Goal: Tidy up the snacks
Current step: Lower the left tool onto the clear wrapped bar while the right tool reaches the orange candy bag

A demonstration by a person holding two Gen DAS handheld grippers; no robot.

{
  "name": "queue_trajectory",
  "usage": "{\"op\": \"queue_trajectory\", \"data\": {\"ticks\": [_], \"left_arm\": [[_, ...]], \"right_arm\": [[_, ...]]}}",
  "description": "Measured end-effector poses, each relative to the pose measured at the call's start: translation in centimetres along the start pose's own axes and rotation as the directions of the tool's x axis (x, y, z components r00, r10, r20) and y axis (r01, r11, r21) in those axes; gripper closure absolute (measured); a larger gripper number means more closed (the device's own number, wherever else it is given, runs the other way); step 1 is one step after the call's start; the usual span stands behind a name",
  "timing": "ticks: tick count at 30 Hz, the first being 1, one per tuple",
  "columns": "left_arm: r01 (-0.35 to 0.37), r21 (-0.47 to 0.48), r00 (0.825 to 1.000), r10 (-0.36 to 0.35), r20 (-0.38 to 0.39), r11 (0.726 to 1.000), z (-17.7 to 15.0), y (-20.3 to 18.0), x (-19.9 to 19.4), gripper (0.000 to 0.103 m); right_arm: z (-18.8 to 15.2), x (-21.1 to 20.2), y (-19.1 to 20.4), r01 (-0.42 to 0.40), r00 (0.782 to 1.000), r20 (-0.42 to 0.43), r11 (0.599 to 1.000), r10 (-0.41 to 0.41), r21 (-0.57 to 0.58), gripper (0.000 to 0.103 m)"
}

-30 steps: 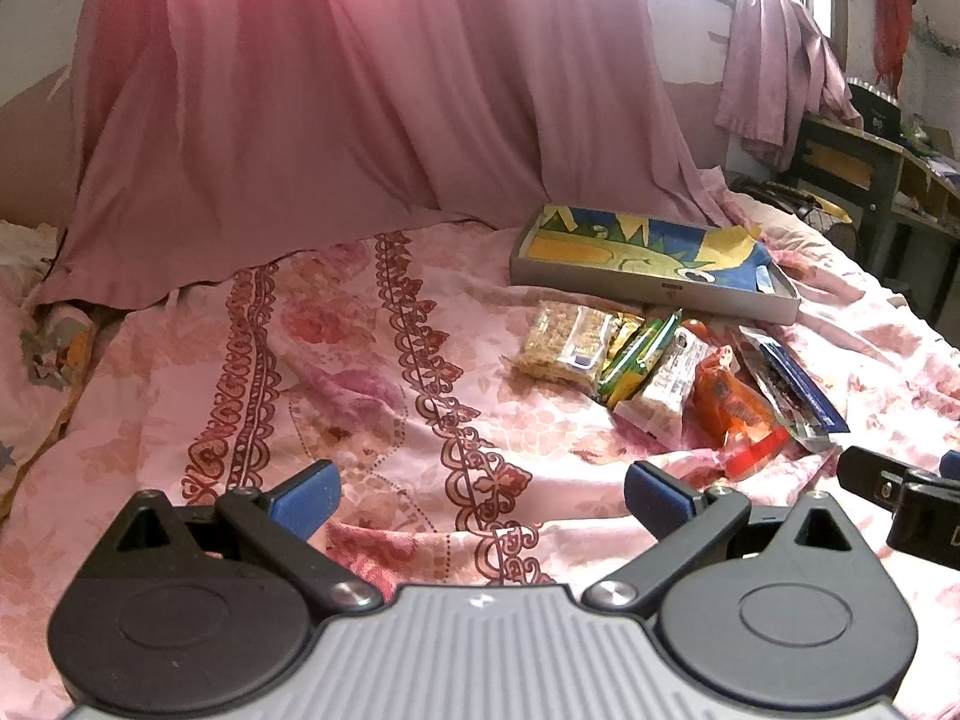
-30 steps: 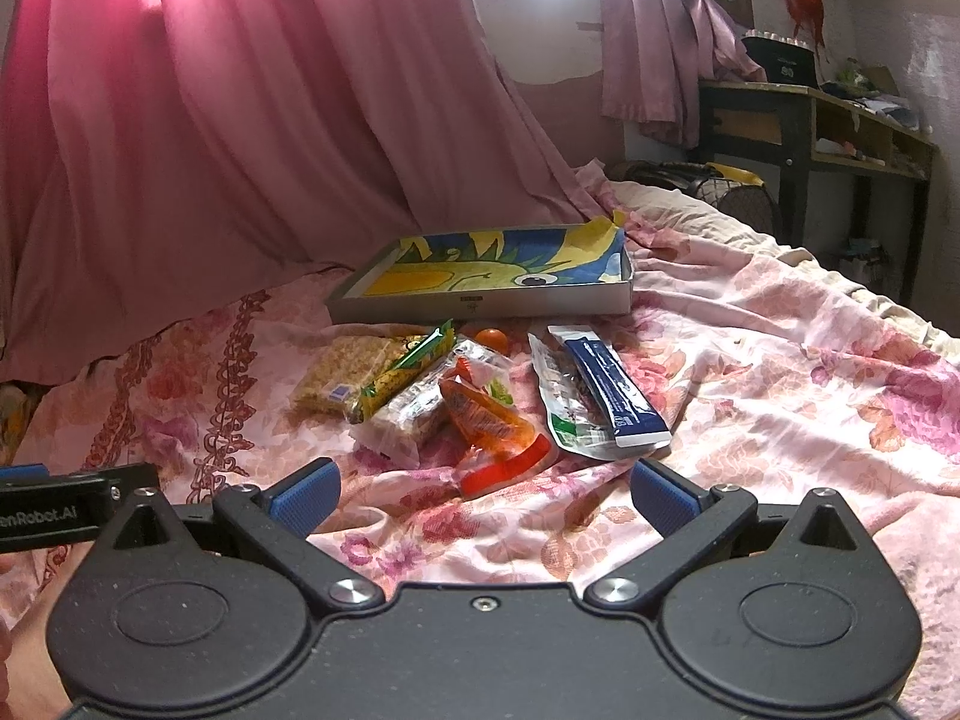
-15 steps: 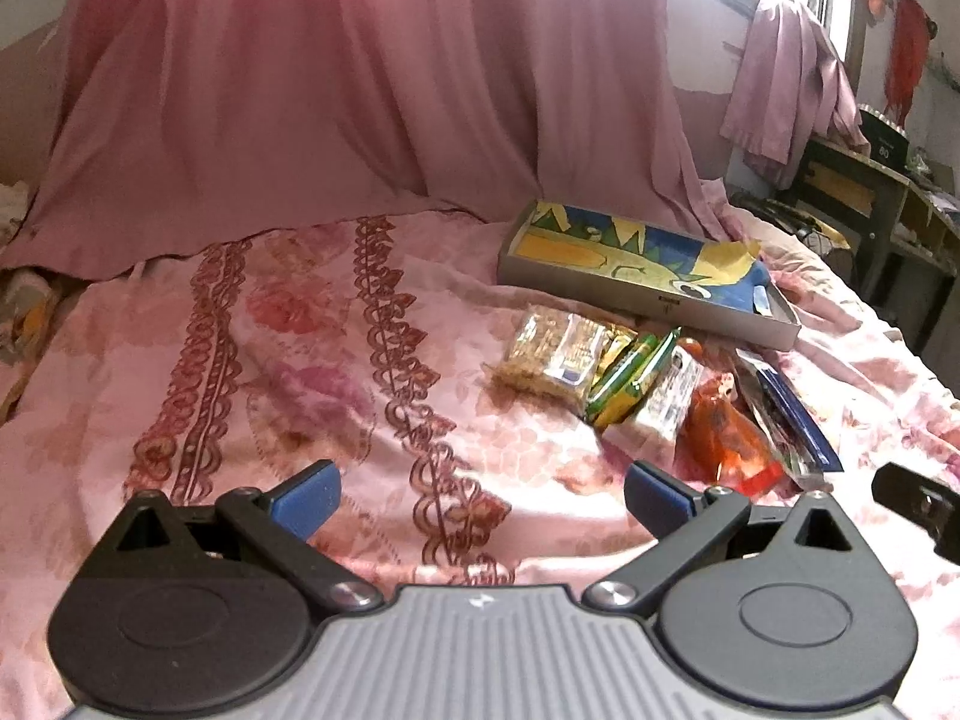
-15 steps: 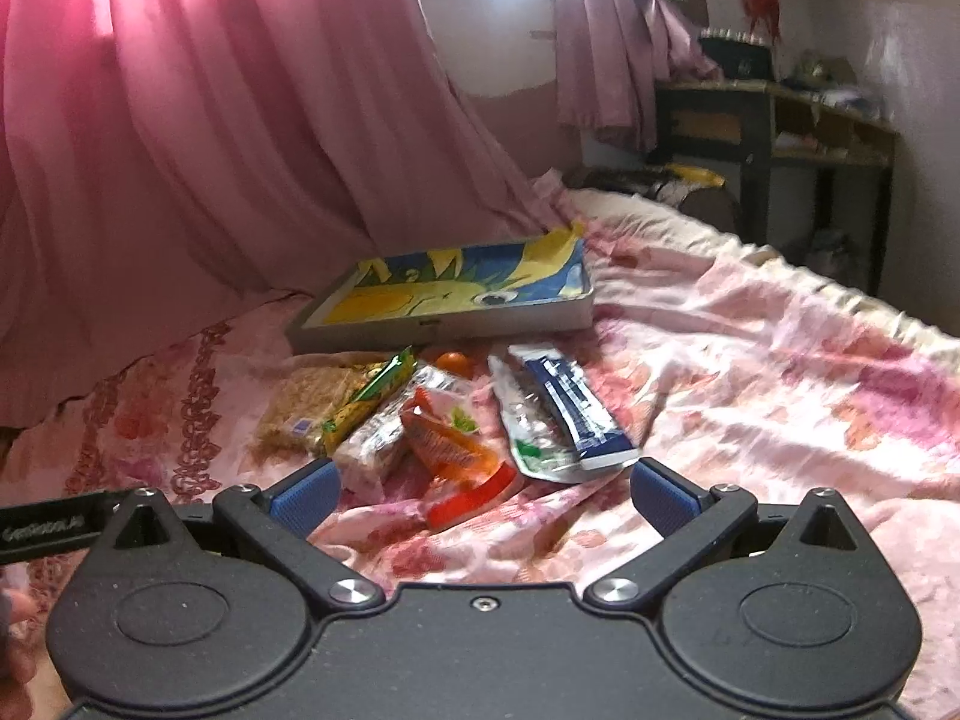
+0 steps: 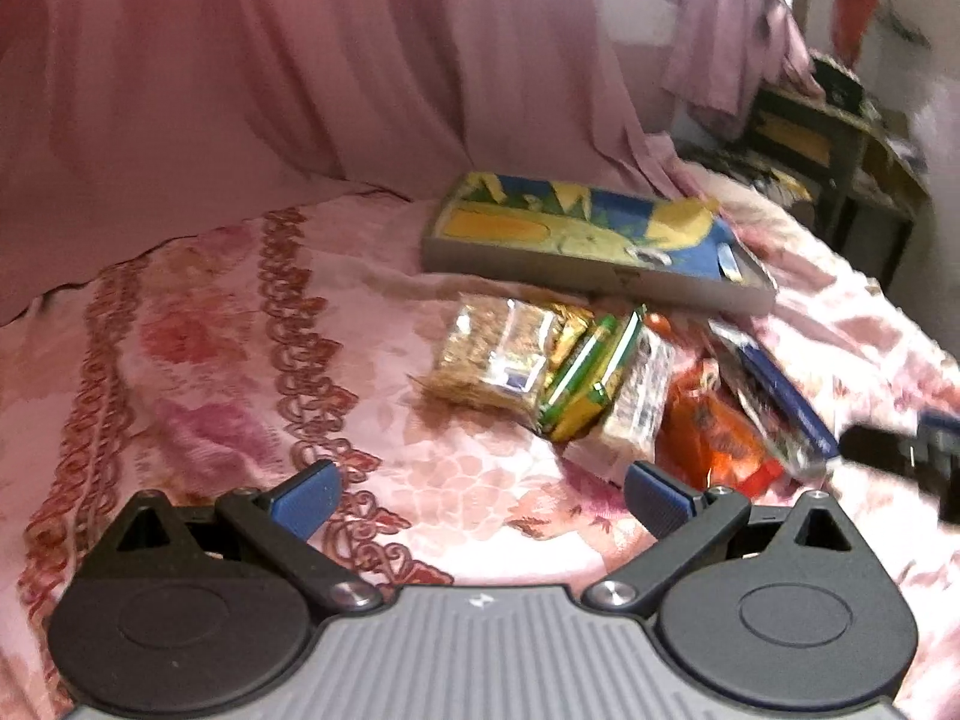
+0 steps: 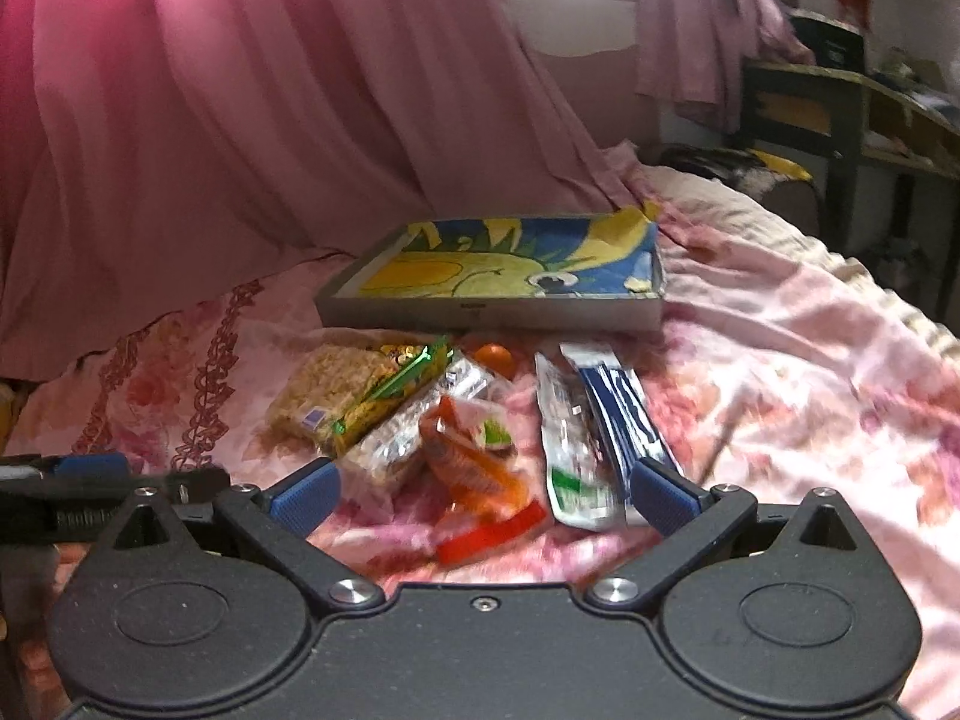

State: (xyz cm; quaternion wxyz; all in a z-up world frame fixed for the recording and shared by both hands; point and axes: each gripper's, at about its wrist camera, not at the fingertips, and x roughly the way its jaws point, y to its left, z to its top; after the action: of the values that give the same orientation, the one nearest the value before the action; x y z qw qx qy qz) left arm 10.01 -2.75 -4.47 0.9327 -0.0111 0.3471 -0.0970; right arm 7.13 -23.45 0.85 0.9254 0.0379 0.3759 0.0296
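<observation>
Now the bed (image 5: 198,360), spread with a pink flowered cover, fills less of both views than it did a moment back, because the two cameras have moved forward and the heap of snacks sits larger and closer. Far across the cover lies the shallow tray (image 6: 492,311) with its yellow and blue picture lining; nothing from the heap is in it yet, so the sorting has not begun.

Just near of the tray the snacks lie bunched together: a clear bag of puffed grain (image 5: 489,360) on the left, a green and yellow packet (image 5: 585,384) leaning on it, a long clear pack (image 6: 414,420) beside that, an orange pouch (image 6: 474,456) in front, and a white and green sachet (image 6: 570,450) touching a dark blue packet (image 6: 624,414) on the right.

Both tools have closed in on the heap. The left tongs (image 5: 480,495) are spread wide and empty, over bare cover left of the packets. The right tongs (image 6: 483,495) are likewise spread wide and empty, with the orange pouch and the sachet between their tips, so I judge one of these is the likely first pick.
</observation>
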Motion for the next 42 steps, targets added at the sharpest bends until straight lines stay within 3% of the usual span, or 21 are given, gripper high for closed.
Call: {"op": "queue_trajectory", "data": {"ticks": [5, 10, 18, 21, 26, 31, 34, 37, 42], "left_arm": [[0.003, 0.104, 1.0, -0.001, -0.026, 0.995, -0.4, -1.3, 1.9, 0.0], [0.057, 0.133, 0.997, -0.051, -0.052, 0.989, -0.7, -2.2, 3.5, 0.0], [0.108, 0.207, 0.992, -0.094, -0.079, 0.972, -1.1, -3.9, 5.7, 0.0], [0.103, 0.225, 0.993, -0.087, -0.079, 0.969, -1.3, -4.3, 6.1, 0.0], [0.08, 0.231, 0.994, -0.062, -0.087, 0.97, -1.4, -4.7, 6.7, 0.001], [0.074, 0.229, 0.995, -0.056, -0.086, 0.971, -1.2, -4.8, 6.9, 0.001], [0.084, 0.207, 0.995, -0.069, -0.076, 0.975, -0.9, -4.7, 6.9, 0.003], [0.102, 0.183, 0.993, -0.089, -0.076, 0.978, -0.4, -4.6, 7.1, 0.007], [0.136, 0.143, 0.989, -0.127, -0.074, 0.98, 0.2, -4.4, 7.5, 0.019]], "right_arm": [[1.5, 3.7, -0.7, -0.077, 0.995, -0.068, 0.994, 0.072, -0.073, 0.001], [2.0, 6.8, -0.2, -0.172, 0.977, -0.15, 0.975, 0.151, -0.141, 0.001], [3.1, 10.6, -0.8, -0.205, 0.964, -0.219, 0.95, 0.154, -0.235, 0.001], [3.4, 11.7, -1.2, -0.259, 0.947, -0.252, 0.939, 0.2, -0.225, 0.001], [3.1, 13.2, -0.7, -0.298, 0.935, -0.287, 0.902, 0.21, -0.313, 0.007], [2.6, 14.3, -0.3, -0.314, 0.931, -0.301, 0.87, 0.205, -0.38, 0.027], [2.5, 14.6, -0.6, -0.313, 0.932, -0.301, 0.87, 0.203, -0.381, 0.039], [2.6, 14.8, -0.8, -0.343, 0.919, -0.319, 0.87, 0.233, -0.353, 0.055], [2.8, 14.4, -0.9, -0.329, 0.924, -0.313, 0.873, 0.22, -0.359, 0.066]]}}
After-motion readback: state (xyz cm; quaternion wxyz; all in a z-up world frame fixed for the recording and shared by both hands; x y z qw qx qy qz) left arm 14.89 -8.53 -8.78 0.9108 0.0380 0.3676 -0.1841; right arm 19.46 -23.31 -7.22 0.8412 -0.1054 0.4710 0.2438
